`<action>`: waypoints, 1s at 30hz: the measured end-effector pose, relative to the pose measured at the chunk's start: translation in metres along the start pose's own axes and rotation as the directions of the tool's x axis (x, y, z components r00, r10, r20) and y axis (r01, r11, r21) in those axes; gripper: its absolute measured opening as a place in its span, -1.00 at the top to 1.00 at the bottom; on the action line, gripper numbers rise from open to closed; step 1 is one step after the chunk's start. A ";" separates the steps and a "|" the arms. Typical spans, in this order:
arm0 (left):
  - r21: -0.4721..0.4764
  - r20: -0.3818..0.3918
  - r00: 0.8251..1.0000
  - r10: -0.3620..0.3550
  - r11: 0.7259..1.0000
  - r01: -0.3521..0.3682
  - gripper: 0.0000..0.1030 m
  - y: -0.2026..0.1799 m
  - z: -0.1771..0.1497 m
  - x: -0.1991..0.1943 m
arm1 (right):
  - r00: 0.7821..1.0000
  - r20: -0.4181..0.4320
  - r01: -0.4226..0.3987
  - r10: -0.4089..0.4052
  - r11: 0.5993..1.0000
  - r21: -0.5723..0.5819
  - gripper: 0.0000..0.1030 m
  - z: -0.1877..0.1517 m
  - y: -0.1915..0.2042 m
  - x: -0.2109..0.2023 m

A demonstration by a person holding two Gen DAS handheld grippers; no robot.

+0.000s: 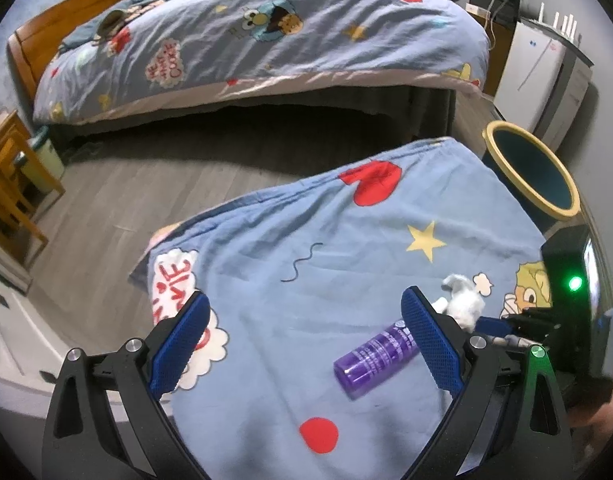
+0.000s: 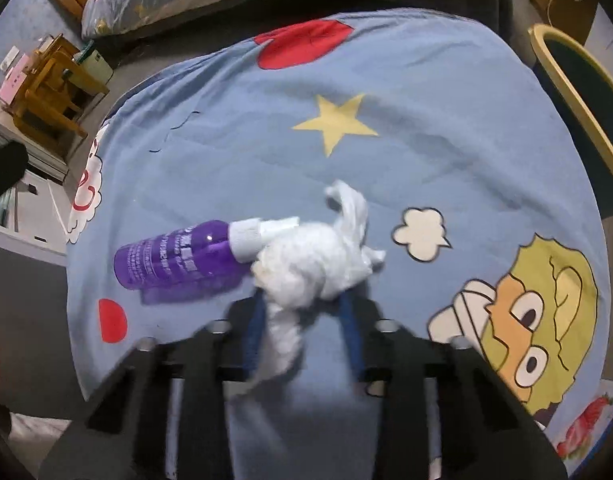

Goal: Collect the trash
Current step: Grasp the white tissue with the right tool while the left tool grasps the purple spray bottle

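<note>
Between the right tool's [image 2: 302, 300] narrowed jaws, tissue [image 2: 306, 264] is bunching; bottle [image 2: 178, 256] touching it may drag. Left tool [image 1: 306, 340] is hanging wide open, empty.

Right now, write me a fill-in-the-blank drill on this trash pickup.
1. The right gripper is closing on a crumpled white ____.
2. The bottle lying beside it is ____ in colour.
3. The left gripper is ____ and holds nothing.
4. The bin has a ____ rim.

Missing words: tissue; purple; open; yellow

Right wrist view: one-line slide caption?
Right tool closed on crumpled white tissue beside a purple spray bottle on the cartoon-print blue sheet; yellow-rimmed bin at right.
</note>
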State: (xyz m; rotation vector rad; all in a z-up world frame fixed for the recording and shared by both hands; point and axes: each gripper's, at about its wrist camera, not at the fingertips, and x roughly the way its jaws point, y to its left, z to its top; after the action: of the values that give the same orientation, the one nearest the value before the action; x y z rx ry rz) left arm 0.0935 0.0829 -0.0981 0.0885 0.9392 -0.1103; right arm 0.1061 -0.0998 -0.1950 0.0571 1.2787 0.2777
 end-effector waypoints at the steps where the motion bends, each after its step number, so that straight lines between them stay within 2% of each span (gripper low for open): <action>1: 0.011 -0.008 1.000 -0.001 1.000 0.001 -0.85 -0.002 0.000 0.003 | 1.000 -0.002 0.006 -0.006 1.000 0.005 0.66 0.000 -0.004 -0.003; 4: 0.026 -0.029 1.000 -0.011 1.000 0.012 -0.85 -0.009 0.003 0.012 | 1.000 -0.004 0.019 -0.019 1.000 0.013 0.67 0.007 -0.015 -0.019; 8: 0.047 -0.058 0.997 -0.050 0.997 0.053 -0.85 -0.023 0.004 0.023 | 0.998 0.055 0.016 -0.015 1.000 -0.018 0.67 0.037 -0.026 -0.063; 14: 0.177 -0.163 0.985 -0.053 0.981 0.082 -0.83 -0.053 -0.010 0.051 | 0.989 0.146 0.035 -0.025 0.997 -0.066 0.67 0.062 -0.049 -0.110; 17: 0.251 -0.218 0.975 -0.031 0.964 0.087 -0.76 -0.067 -0.020 0.067 | 0.990 0.140 -0.032 0.033 0.999 -0.005 0.67 0.064 -0.064 -0.104; 19: 0.284 -0.256 0.966 -0.019 0.954 0.094 -0.57 -0.073 -0.025 0.077 | 0.989 0.135 -0.063 0.058 0.998 0.028 0.67 0.066 -0.067 -0.097; 22: 0.306 -0.302 0.953 -0.014 0.946 0.111 -0.42 -0.081 -0.031 0.088 | 0.989 0.140 -0.052 0.051 0.999 0.006 0.67 0.071 -0.062 -0.095; 25: 0.319 -0.331 0.944 -0.008 0.940 0.119 -0.29 -0.086 -0.035 0.098 | 0.986 0.147 -0.079 0.076 0.997 0.012 0.67 0.074 -0.063 -0.097; 27: 0.309 -0.323 0.946 -0.019 0.943 0.125 -0.22 -0.088 -0.032 0.099 | 0.984 0.154 -0.091 0.088 0.996 0.014 0.67 0.076 -0.063 -0.098; 30: 0.270 -0.331 0.941 -0.064 0.950 0.160 0.15 -0.087 -0.025 0.100 | 0.981 0.164 -0.106 0.102 0.994 0.019 0.67 0.079 -0.066 -0.101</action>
State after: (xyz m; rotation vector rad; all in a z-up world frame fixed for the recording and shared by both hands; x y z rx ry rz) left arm 0.1208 -0.0062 -0.1963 0.3358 1.2482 -0.3514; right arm 0.1659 -0.1782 -0.0903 0.1671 1.1182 0.3385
